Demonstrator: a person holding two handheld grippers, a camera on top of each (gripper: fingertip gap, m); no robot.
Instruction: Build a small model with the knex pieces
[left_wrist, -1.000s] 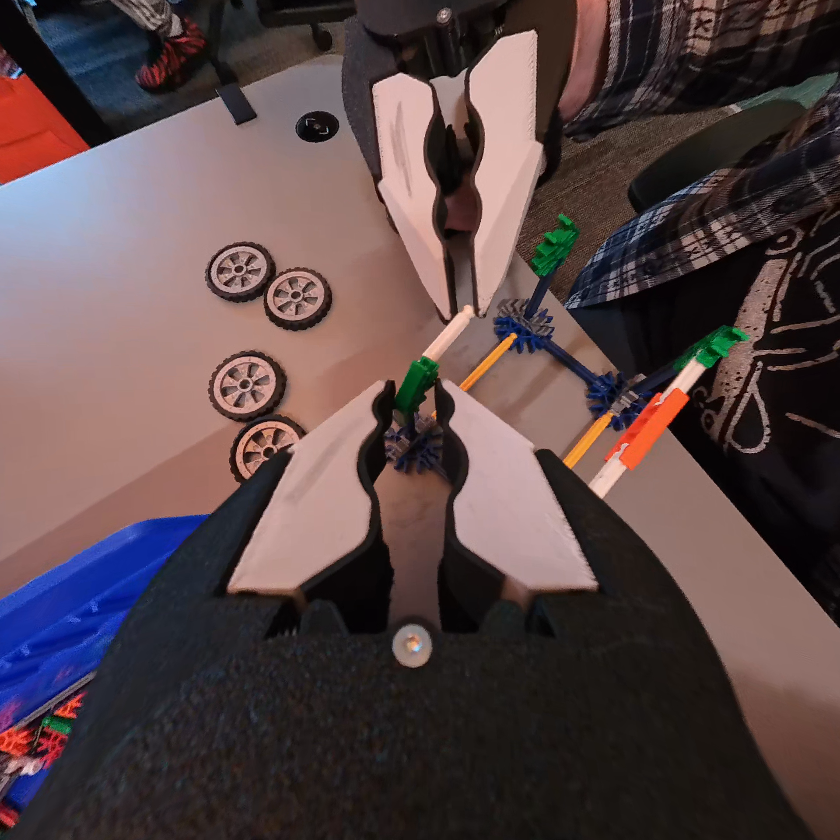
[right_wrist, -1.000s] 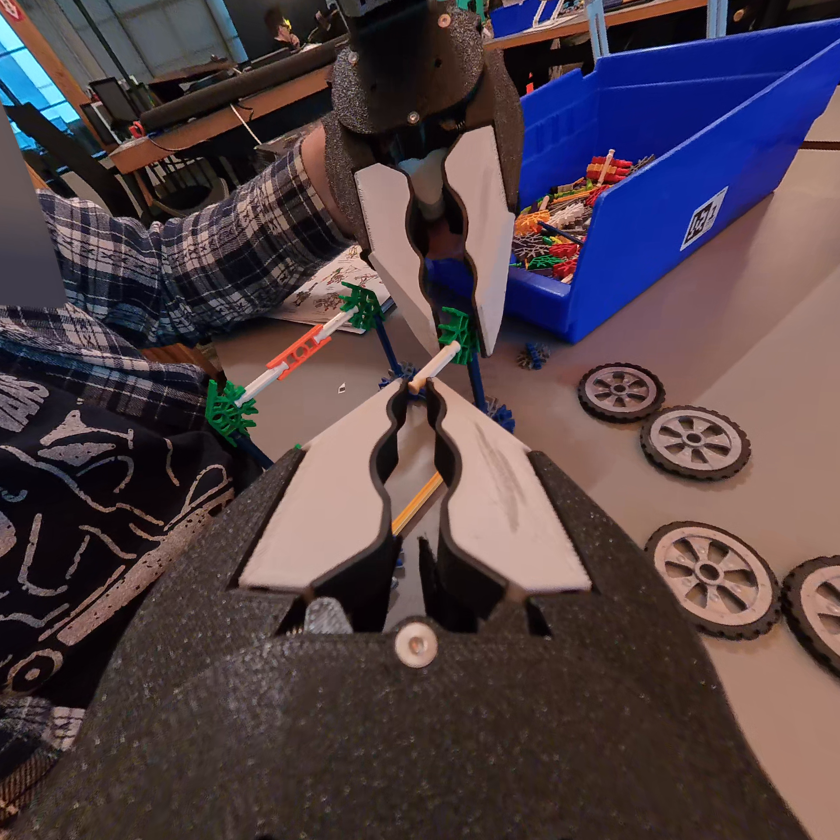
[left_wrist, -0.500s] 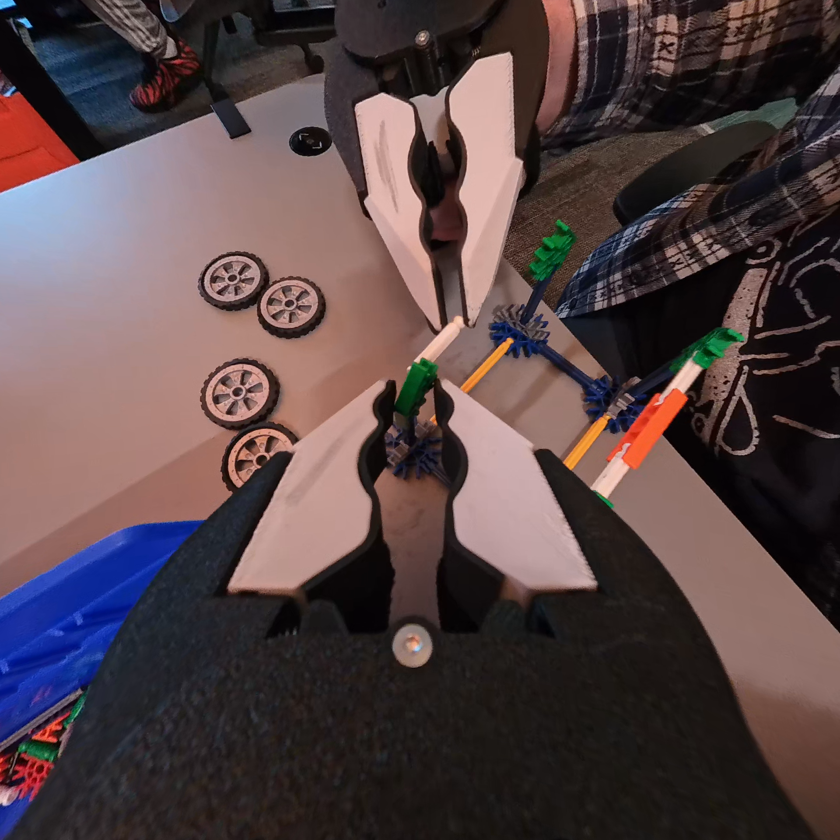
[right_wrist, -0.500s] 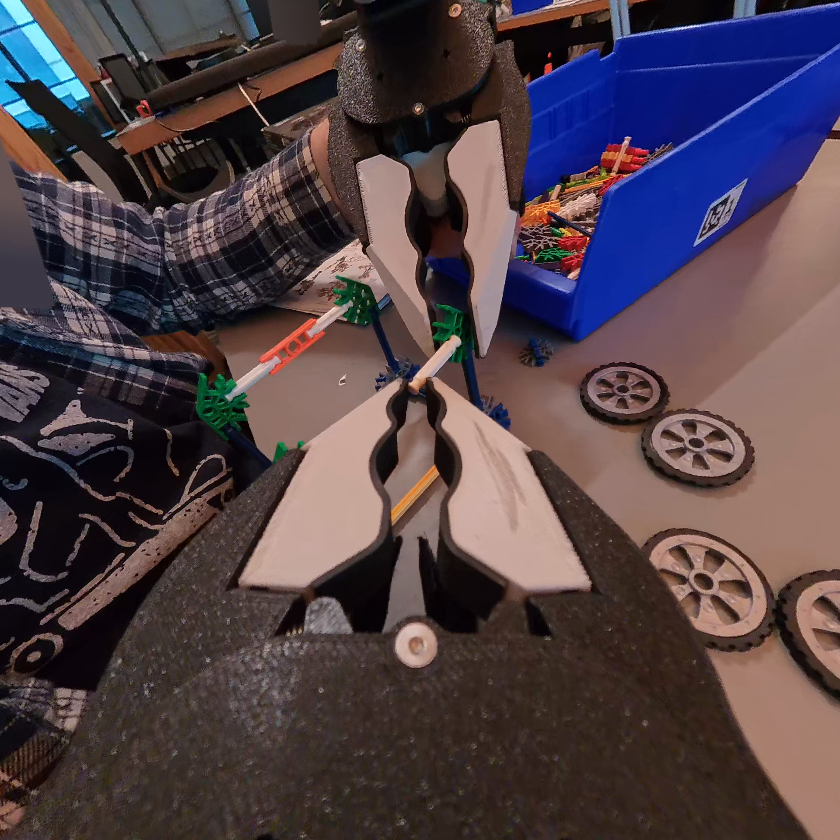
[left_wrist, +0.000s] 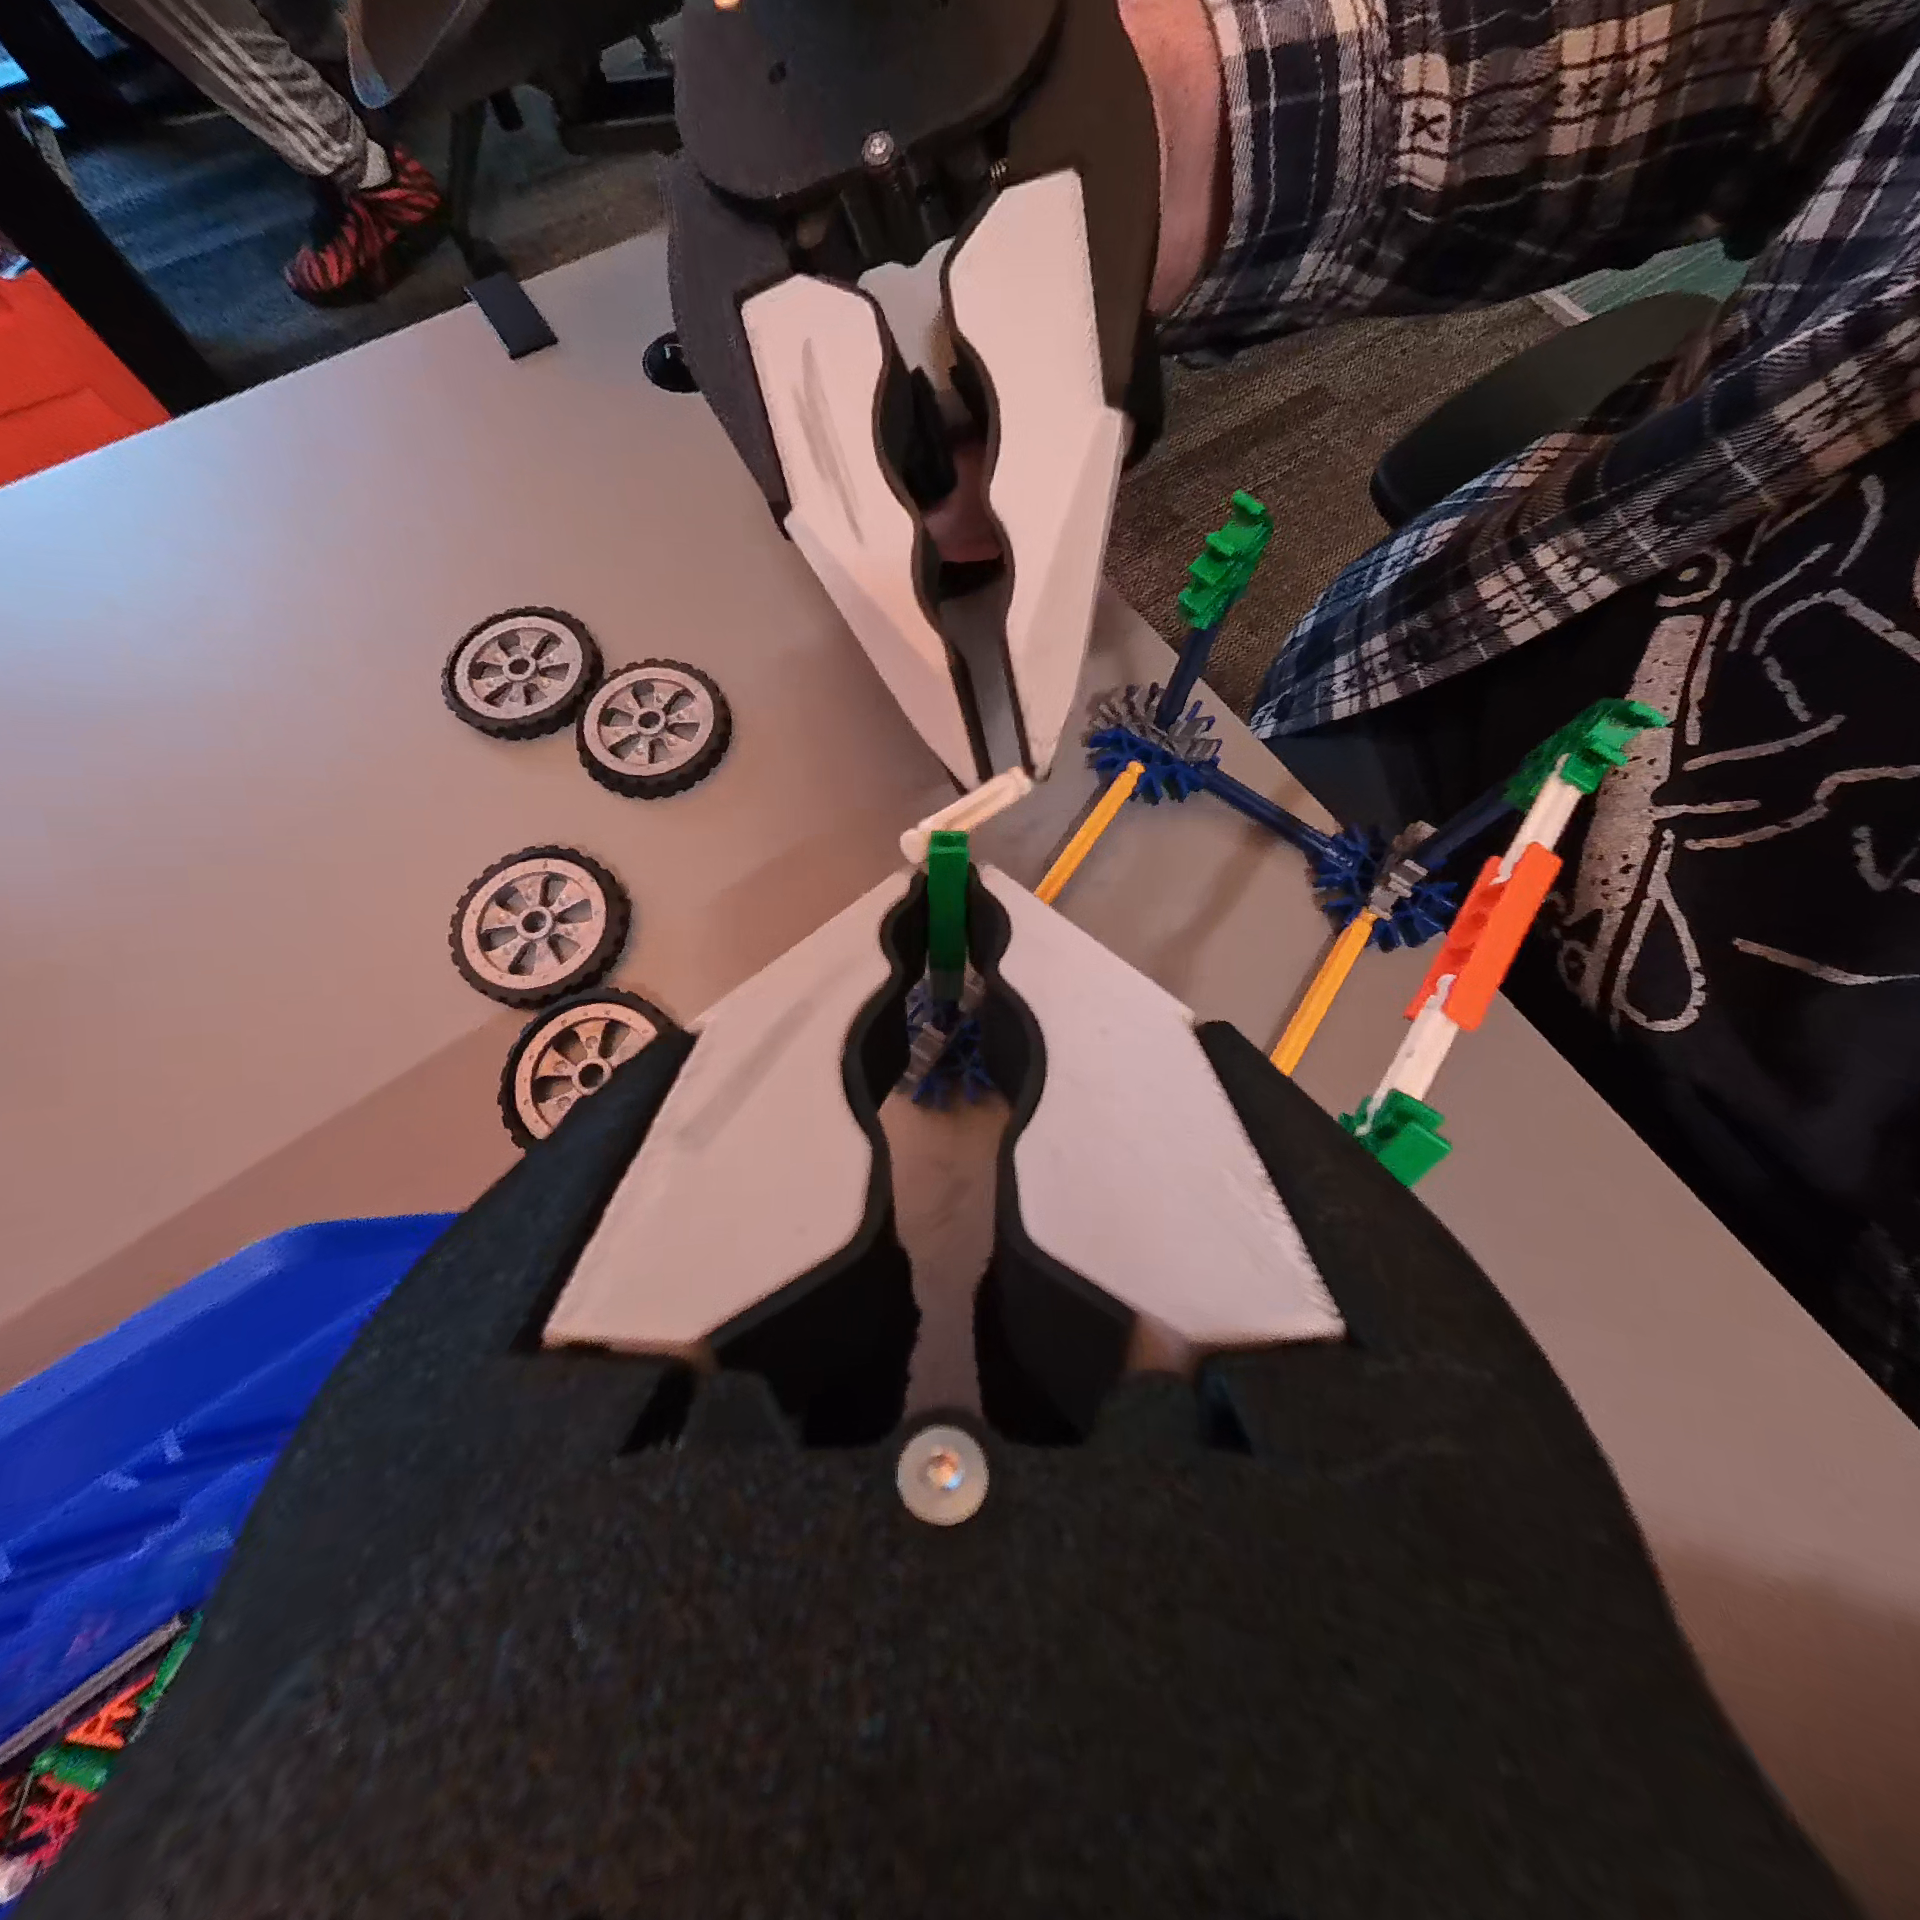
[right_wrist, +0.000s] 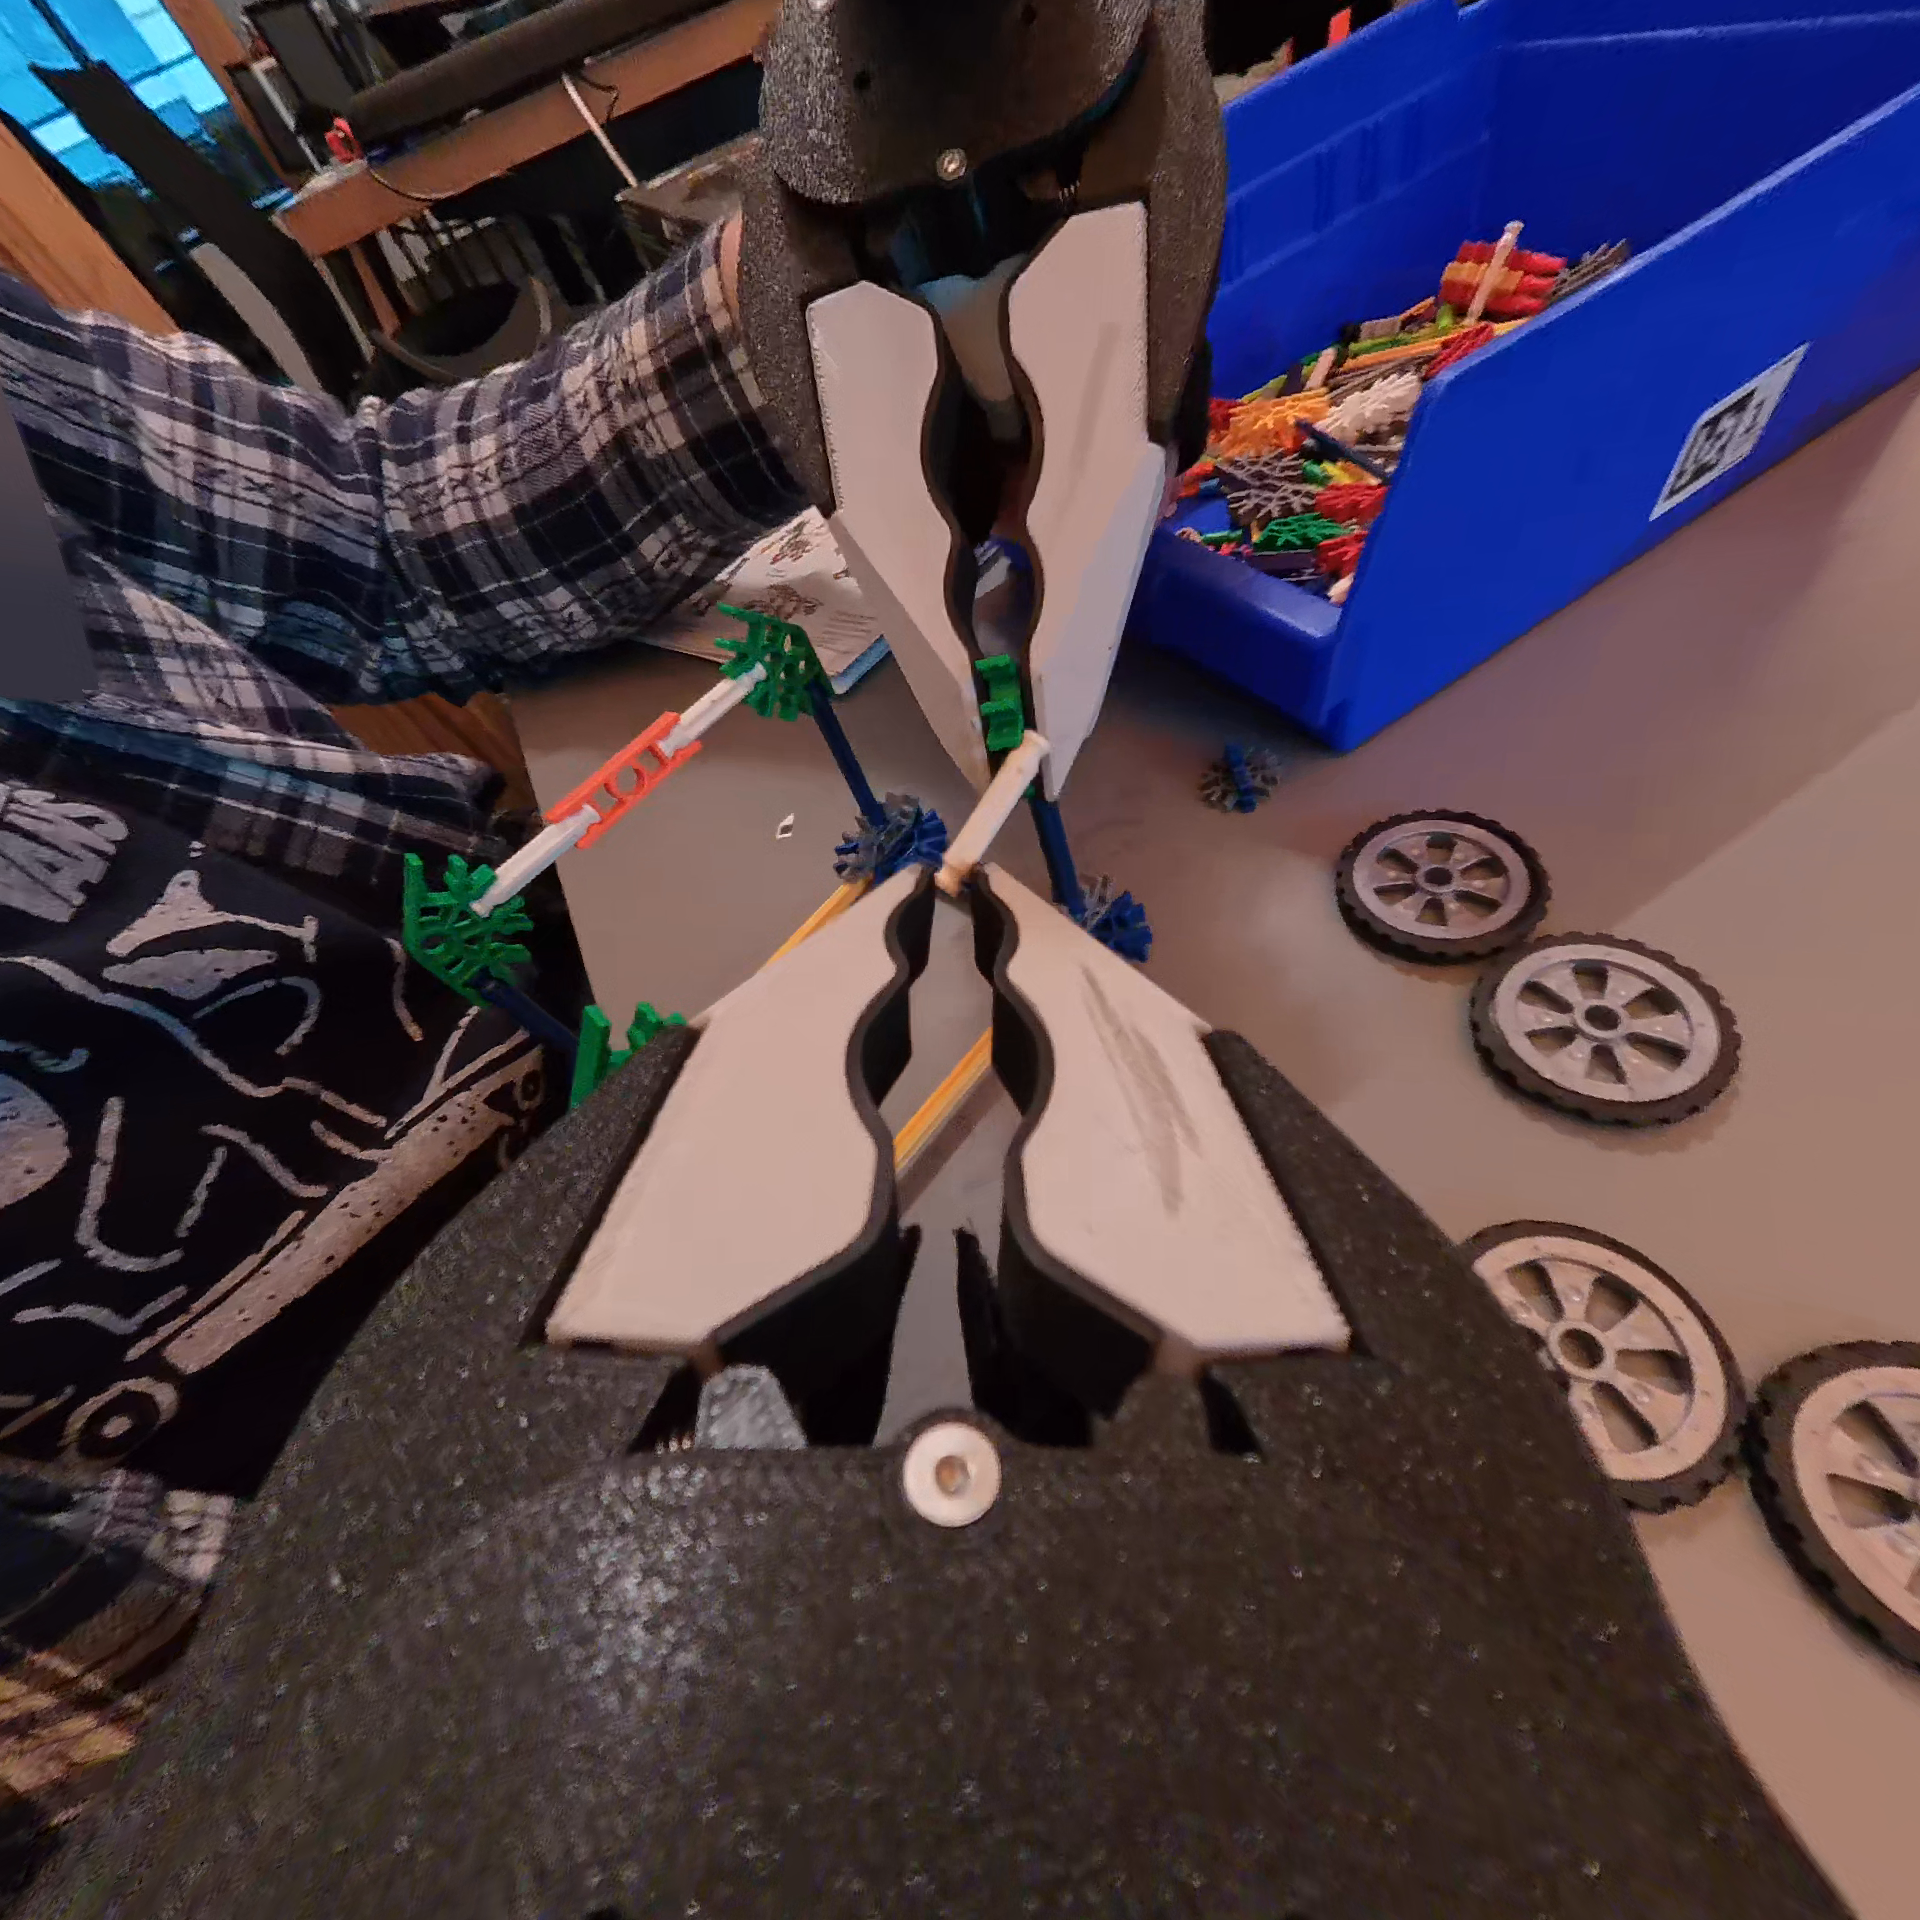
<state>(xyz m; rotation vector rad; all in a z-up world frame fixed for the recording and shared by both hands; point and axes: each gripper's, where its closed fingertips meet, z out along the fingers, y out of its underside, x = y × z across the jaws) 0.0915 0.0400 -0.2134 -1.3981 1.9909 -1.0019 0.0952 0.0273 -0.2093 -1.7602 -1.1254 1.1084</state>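
Your left gripper (left_wrist: 945, 883) is clamping the green connector (left_wrist: 945, 909); your right gripper (right_wrist: 951, 883) is pinching the white rod (right_wrist: 992, 805), its far end touching that connector, beside four wheels (left_wrist: 538, 925).

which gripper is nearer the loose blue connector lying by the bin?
Left. The left gripper, shut on a green connector, is just beside the loose blue connector. The right gripper, pinching the white rod, is further off.

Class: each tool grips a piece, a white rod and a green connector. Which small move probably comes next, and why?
Probably the right tool nudges the white rod endwise into the green connector held by the left tool: the rod's free end sits at the connector, apparently not yet snapped in.
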